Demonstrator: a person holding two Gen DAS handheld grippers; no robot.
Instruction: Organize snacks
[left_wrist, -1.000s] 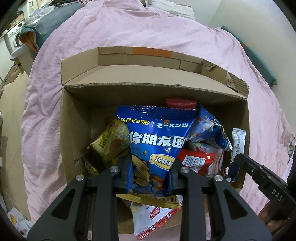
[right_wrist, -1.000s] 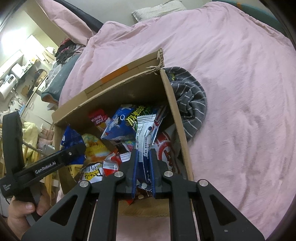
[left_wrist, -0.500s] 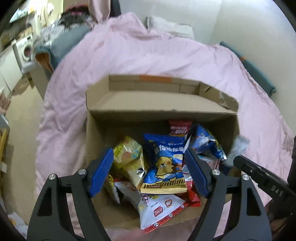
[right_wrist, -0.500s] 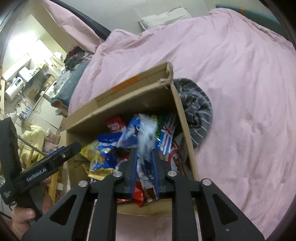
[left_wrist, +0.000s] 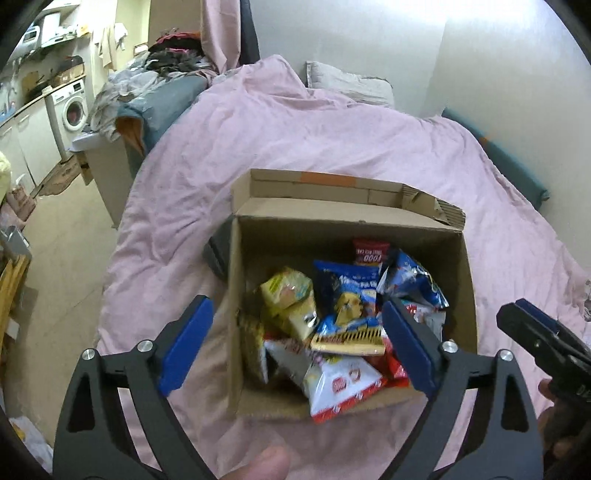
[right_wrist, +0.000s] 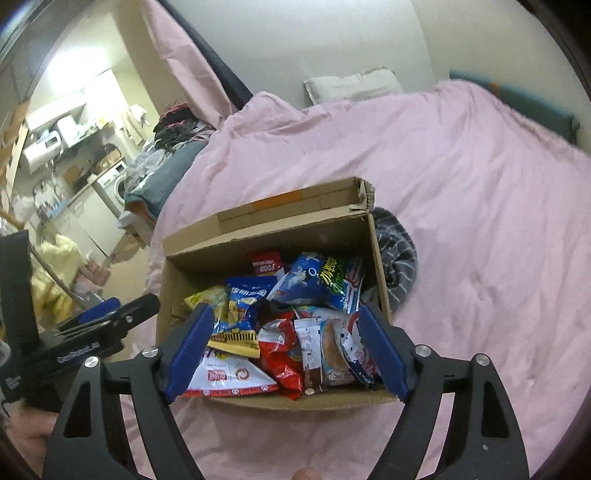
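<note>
An open cardboard box (left_wrist: 347, 225) (right_wrist: 266, 236) sits on a pink duvet, filled with several snack packets. Among them lie a blue bag with a cartoon bear (left_wrist: 351, 295) (right_wrist: 243, 302), a yellow-green packet (left_wrist: 288, 295), a red packet (left_wrist: 369, 253) and a slim white packet (right_wrist: 310, 343). My left gripper (left_wrist: 295, 314) hovers above the box's near side, its jaws opening wide, with nothing pressed between the blue pads. My right gripper (right_wrist: 286, 314) hovers over the box's near edge, jaws also opening and holding nothing.
The pink duvet (right_wrist: 480, 221) covers the bed all around the box. A grey striped garment (right_wrist: 399, 254) lies against the box's right wall. A pillow (left_wrist: 351, 85) is at the far end. Floor, a washing machine (left_wrist: 74, 110) and clutter lie to the left.
Both grippers opened. The left let go of the blue bear bag and the right let go of the slim white packet. Both pulled up and back from the box.
</note>
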